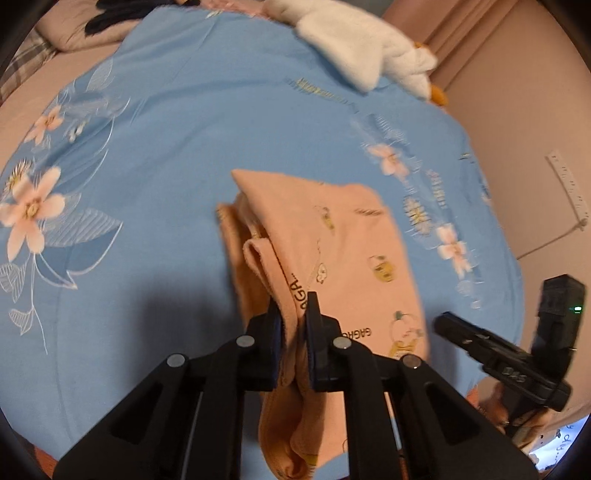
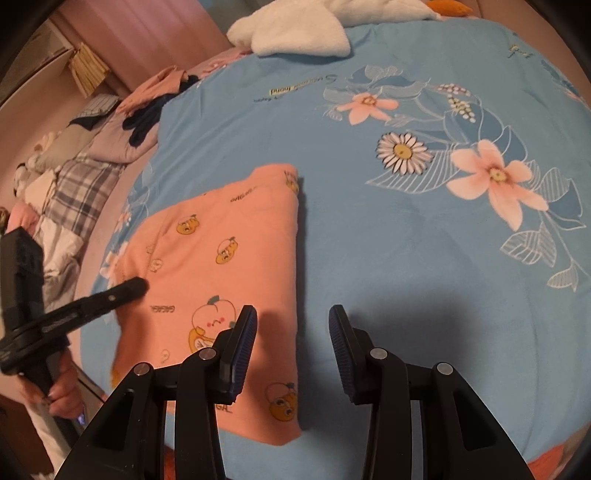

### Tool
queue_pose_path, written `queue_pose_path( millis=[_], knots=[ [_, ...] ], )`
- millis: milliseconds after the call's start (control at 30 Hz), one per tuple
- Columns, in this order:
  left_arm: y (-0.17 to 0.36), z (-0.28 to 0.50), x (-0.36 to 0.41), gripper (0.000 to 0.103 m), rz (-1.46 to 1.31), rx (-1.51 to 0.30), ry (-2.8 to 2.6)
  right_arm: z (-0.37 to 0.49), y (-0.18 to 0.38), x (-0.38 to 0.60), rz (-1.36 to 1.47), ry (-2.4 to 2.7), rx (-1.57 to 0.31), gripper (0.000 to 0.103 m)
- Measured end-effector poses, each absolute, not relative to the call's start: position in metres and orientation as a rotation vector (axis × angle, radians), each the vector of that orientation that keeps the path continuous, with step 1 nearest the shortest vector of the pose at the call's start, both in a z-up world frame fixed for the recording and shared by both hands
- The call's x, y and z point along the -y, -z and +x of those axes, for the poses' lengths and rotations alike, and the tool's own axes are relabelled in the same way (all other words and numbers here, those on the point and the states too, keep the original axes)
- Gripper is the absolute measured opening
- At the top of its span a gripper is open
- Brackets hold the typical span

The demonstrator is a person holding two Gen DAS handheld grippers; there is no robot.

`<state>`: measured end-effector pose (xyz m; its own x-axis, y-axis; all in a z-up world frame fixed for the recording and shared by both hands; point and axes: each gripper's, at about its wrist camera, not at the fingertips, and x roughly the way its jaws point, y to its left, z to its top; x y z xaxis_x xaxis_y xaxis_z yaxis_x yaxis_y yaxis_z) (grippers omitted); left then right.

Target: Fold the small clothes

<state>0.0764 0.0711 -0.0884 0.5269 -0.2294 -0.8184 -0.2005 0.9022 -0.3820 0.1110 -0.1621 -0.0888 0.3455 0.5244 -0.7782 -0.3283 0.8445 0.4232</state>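
Left gripper (image 1: 293, 317) clenched on gathered edge of peach cartoon-print cotton garment (image 1: 332, 258). Right gripper (image 2: 292, 332) released, fingers apart over blue floral bedsheet (image 2: 406, 258), garment's folded edge just left.

**Count of things on the bed**

One peach printed garment (image 2: 229, 288) at frame centre. One blue floral bedspread (image 2: 388, 240). One white plush toy (image 2: 295, 33) at the upper edge. Two tongs: left tongs (image 1: 293, 321), right tongs (image 2: 291, 347). One plaid cloth (image 2: 79, 188) at left.
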Motion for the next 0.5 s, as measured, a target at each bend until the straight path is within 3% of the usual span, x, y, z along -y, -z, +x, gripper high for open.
queue_pose_path(
  millis=[100,167,200,233,300,433,500],
  knots=[
    [0.119,0.08,-0.079,0.017,-0.496,-1.087,-0.006,0.111,0.096,0.157,0.195,-0.551,-1.113,0.042],
    [0.121,0.075,-0.083,0.02,-0.529,-1.069,0.004,0.111,0.099,0.156,0.202,-0.545,-1.122,0.052],
    [0.119,0.071,-0.085,0.025,-0.539,-1.059,0.01,0.11,0.098,0.156,0.202,-0.542,-1.122,0.054],
    [0.118,0.069,-0.086,0.041,-0.533,-1.061,-0.001,0.11,0.098,0.157,0.201,-0.542,-1.12,0.057],
    [0.114,0.065,-0.088,0.058,-0.519,-1.06,-0.029,0.108,0.096,0.156,0.201,-0.543,-1.117,0.06],
    [0.115,0.054,-0.093,0.072,-0.594,-1.032,0.052,0.108,0.097,0.155,0.223,-0.57,-1.107,0.071],
    [0.123,0.05,-0.09,0.072,-0.629,-1.052,0.077,0.109,0.101,0.152,0.238,-0.588,-1.119,0.071]
  ],
)
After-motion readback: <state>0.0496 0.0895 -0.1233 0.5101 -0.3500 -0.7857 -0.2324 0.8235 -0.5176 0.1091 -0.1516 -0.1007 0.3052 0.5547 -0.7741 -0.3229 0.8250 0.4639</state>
